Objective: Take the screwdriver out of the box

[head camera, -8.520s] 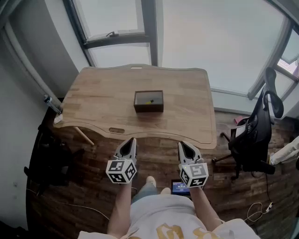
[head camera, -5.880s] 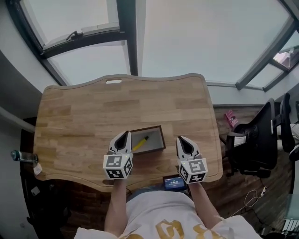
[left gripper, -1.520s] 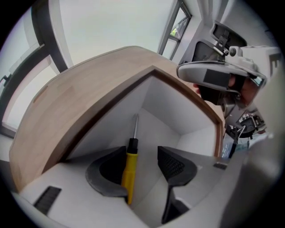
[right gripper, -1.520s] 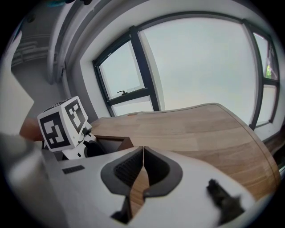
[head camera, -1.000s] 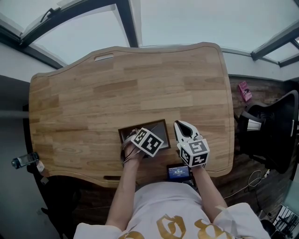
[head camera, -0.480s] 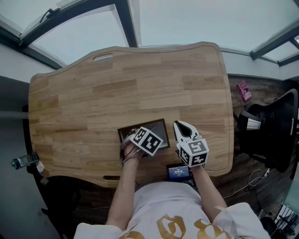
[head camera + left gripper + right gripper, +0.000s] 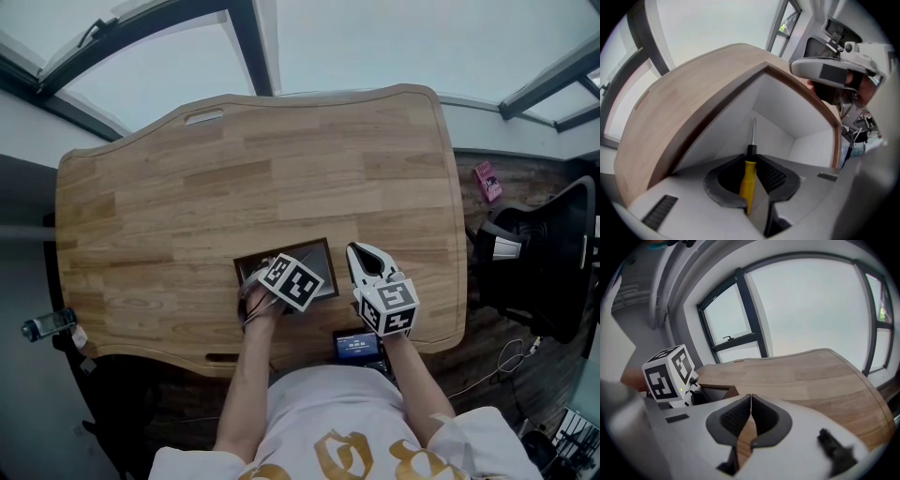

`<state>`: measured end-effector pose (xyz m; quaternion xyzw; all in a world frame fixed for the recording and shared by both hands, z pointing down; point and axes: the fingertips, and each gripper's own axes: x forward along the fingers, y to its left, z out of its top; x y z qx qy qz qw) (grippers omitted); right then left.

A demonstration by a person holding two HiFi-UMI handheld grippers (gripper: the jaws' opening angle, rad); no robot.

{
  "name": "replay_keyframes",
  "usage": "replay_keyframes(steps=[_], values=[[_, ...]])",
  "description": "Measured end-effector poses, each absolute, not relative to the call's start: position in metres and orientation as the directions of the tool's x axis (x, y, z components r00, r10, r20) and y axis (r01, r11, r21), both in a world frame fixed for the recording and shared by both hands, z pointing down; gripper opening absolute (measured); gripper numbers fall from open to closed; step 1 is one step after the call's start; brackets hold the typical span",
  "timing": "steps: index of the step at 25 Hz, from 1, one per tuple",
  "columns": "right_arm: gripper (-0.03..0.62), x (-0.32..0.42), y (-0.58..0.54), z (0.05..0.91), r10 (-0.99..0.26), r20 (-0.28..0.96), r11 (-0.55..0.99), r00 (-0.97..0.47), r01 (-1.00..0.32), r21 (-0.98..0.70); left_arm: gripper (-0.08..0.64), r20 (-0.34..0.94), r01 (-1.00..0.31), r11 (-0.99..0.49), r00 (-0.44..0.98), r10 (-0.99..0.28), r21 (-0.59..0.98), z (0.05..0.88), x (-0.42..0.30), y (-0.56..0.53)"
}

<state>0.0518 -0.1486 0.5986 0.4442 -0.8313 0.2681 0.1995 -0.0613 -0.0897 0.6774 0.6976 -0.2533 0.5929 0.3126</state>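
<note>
Yellow-handled screwdriver point(image 7: 749, 176) sits inside the box point(image 7: 319, 248) near the table's point(image 7: 234, 169) front edge. The left gripper point(image 7: 750, 157) pinches its handle, jaws having just been closing on it. Just beside the box hovers the right gripper point(image 7: 751, 401), jaws pressed together.

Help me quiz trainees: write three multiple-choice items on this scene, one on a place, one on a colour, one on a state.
1. Where is the screwdriver?
A) beside the box
B) inside the box
C) atop its rim

2. What colour is its handle?
A) red
B) yellow
C) blue

3. How is the right claw?
A) shut, empty
B) wide open
C) shut on the screwdriver

Key:
1 B: it lies within the box's white walls, gripped by the left claw, whose jaws have just been closing.
2 B: the handle shows yellow.
3 A: its jaws meet with nothing between them.
</note>
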Motion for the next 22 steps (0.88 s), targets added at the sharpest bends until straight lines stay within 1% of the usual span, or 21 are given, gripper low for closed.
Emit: replay_keyframes(steps=[12,22], values=[[0.032,0.058,-0.146,0.590,-0.639,0.570,0.465,-0.516,-0.850,-0.248,0.081,0.980,-0.710,-0.690,0.198,0.001,0.144,0.674,-0.057,-0.090],[0.032,0.054,-0.137,0.584,-0.643,0.561,0.458,-0.522,-0.849,-0.264,0.081,0.972,-0.687,-0.718,0.227,-0.064,0.113,0.660,-0.055,-0.095]])
